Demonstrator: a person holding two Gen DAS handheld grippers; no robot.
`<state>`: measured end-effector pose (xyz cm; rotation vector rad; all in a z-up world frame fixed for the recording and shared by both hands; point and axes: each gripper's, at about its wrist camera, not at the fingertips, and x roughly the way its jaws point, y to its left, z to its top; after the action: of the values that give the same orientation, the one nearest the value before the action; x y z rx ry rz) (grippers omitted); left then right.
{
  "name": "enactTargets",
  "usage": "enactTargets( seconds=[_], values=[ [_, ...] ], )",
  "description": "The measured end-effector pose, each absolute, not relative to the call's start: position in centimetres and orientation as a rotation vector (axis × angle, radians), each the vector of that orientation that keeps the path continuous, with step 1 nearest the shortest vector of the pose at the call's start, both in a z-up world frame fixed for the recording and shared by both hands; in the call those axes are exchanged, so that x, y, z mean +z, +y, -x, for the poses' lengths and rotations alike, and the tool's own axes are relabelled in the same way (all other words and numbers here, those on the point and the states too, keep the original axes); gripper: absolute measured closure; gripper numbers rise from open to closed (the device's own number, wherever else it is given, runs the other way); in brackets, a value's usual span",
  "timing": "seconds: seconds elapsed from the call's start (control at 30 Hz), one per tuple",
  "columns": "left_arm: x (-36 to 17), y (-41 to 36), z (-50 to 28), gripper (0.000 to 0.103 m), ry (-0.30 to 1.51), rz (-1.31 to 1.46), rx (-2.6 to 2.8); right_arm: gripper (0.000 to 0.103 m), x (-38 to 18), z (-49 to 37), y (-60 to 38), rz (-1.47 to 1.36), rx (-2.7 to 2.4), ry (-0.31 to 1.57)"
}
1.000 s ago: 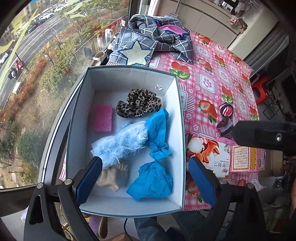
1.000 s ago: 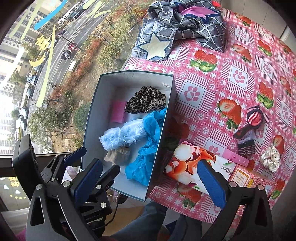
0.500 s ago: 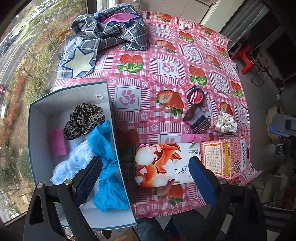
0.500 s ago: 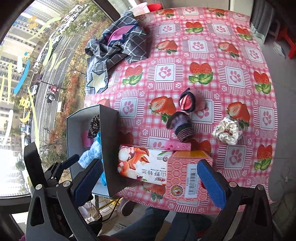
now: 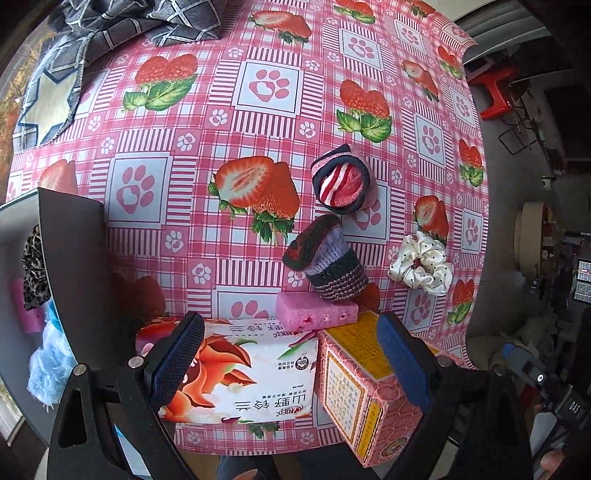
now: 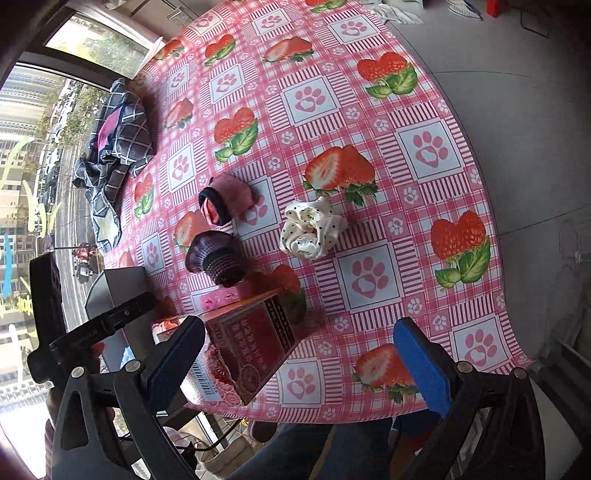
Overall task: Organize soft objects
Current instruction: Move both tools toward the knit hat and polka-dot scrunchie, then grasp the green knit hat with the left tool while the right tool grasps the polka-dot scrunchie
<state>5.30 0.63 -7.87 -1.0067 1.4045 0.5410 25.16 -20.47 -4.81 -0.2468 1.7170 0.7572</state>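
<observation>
So both grippers are spread wide and carrying nothing: left gripper (image 5: 291, 363) hangs over the near edge of the worktop (image 5: 192, 122) above the tissue pack (image 5: 240, 373); right gripper (image 6: 299, 363) hangs off the near edge too, further right, aimed at the loose items.

Grey box (image 5: 70, 258) sits at the near-left corner as the collection bin. Already inside, as far as visible: leopard-print scrunchie (image 5: 33, 269), pink sponge piece (image 5: 26, 314), fuzzy pale-blue item (image 5: 44, 369). Rest of the interior is hidden by the box wall.

Left to sort, all mid-worktop toward the near edge:
- pink/navy rolled sock (image 5: 343, 184), knit, striped inside, mouth open
- purple knit sock roll (image 5: 325, 266), ribbed, leaning on the sponge
- pink sponge block (image 5: 316, 314), porous, rectangular, wedged against the tissue pack and pink carton (image 5: 362, 387)
- white satin scrunchie (image 6: 312, 230), dotted, ruffled, standing apart on the right

Carton and tissue pack are rigid or semi-rigid, probably not targets. Checked grey fabric (image 5: 122, 26) is bunched at the far-left corner.

My guess: the right goes for the scrunchie next, since it's nearest and unobstructed. Satin is slippery, so pinch through the ruffle.
</observation>
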Motion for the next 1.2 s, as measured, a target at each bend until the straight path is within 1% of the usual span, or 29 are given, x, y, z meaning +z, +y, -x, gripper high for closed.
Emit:
enactTargets(
  seconds=[0.33,0.6,0.77,0.8,0.83,0.87,0.93,1.0,1.1,1.2],
  values=[
    [-13.6,1.5,-9.1,0.007,1.519,1.148,0.515,0.000,-10.5,-26.8,-19.7,0.254,0.731,1.798],
    [-16.5,1.6,-10.5,0.007,1.606,1.182,0.514,0.000,-12.8,-27.8,-18.0,0.263,0.740,1.810],
    [-18.1,1.2,-11.2,0.013,1.684,1.171,0.481,0.000,-13.6,-28.2,-17.2,0.283,0.744,1.817],
    [-18.2,1.1,-11.3,0.017,1.685,1.179,0.473,0.000,-13.8,-28.3,-17.1,0.284,0.744,1.819],
    [-18.3,1.0,-11.5,0.025,1.680,1.190,0.459,0.000,-13.9,-28.3,-17.0,0.286,0.744,1.820],
    [-18.3,0.9,-11.7,0.029,1.670,1.202,0.443,0.000,-14.1,-28.3,-16.8,0.290,0.746,1.822],
    [-18.2,0.6,-11.9,0.044,1.655,1.212,0.425,0.000,-14.4,-28.3,-16.5,0.303,0.750,1.822],
    [-18.0,0.5,-11.9,0.053,1.646,1.208,0.423,0.000,-14.8,-28.2,-16.2,0.317,0.751,1.822],
    [-17.2,0.0,-12.0,0.057,1.608,1.181,0.448,0.000,-15.4,-28.1,-15.4,0.329,0.754,1.827],
    [-15.8,0.2,-11.3,0.057,1.576,1.119,0.496,0.000,-16.1,-27.7,-14.2,0.380,0.762,1.806]
  ],
)
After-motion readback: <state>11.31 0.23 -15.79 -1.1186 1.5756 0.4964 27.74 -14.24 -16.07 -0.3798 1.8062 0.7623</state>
